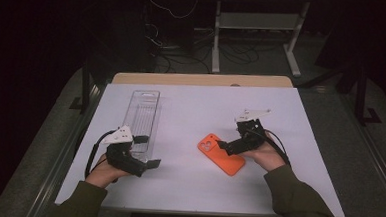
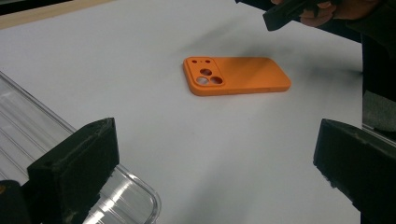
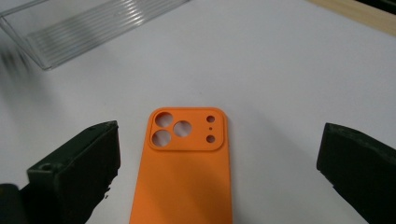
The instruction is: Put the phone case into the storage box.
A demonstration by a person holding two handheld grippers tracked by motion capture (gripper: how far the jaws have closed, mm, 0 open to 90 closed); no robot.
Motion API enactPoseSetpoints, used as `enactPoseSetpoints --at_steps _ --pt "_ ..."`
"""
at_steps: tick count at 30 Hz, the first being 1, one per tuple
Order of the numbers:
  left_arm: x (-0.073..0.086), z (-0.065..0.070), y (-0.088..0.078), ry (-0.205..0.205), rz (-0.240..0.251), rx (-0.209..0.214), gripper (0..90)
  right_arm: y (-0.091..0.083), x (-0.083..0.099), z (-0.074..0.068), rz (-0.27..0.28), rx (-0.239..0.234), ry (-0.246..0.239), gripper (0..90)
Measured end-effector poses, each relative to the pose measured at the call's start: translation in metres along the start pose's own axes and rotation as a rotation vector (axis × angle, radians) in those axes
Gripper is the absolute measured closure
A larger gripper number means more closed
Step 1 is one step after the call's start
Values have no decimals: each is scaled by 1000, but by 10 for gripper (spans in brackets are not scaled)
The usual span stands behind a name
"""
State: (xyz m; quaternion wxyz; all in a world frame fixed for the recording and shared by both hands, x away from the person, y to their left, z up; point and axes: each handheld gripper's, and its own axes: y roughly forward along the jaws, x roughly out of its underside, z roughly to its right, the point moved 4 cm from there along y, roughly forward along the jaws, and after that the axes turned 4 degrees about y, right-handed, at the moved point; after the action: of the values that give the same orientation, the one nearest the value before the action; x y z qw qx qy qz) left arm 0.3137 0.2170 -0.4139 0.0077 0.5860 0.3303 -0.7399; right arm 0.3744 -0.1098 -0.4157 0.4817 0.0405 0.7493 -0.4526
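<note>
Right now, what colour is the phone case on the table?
The phone case is bright orange all over, plain with no pattern. It shows best in the right gripper view.

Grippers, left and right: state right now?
Left gripper: open, holding nothing, beside the clear tray.
Right gripper: open, holding nothing, jaws either side of the orange phone case, not touching it.

Lab workspace, white-topped table, tangled cables on floor, metal frame legs
</note>
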Motion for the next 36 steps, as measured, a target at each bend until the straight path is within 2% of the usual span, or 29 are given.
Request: enactPoseSetpoints --at_steps 17,29,36 --pt "0 -1 -1 16 -2 0 0 11 12 -8 -94 5 9 0" --pt "0 -1 -1 13 -1 -2 0 24 22 -13 -155 13 -37 0" --pt "0 -1 -1 20 -8 -2 0 30 26 -16 -188 20 -41 0"
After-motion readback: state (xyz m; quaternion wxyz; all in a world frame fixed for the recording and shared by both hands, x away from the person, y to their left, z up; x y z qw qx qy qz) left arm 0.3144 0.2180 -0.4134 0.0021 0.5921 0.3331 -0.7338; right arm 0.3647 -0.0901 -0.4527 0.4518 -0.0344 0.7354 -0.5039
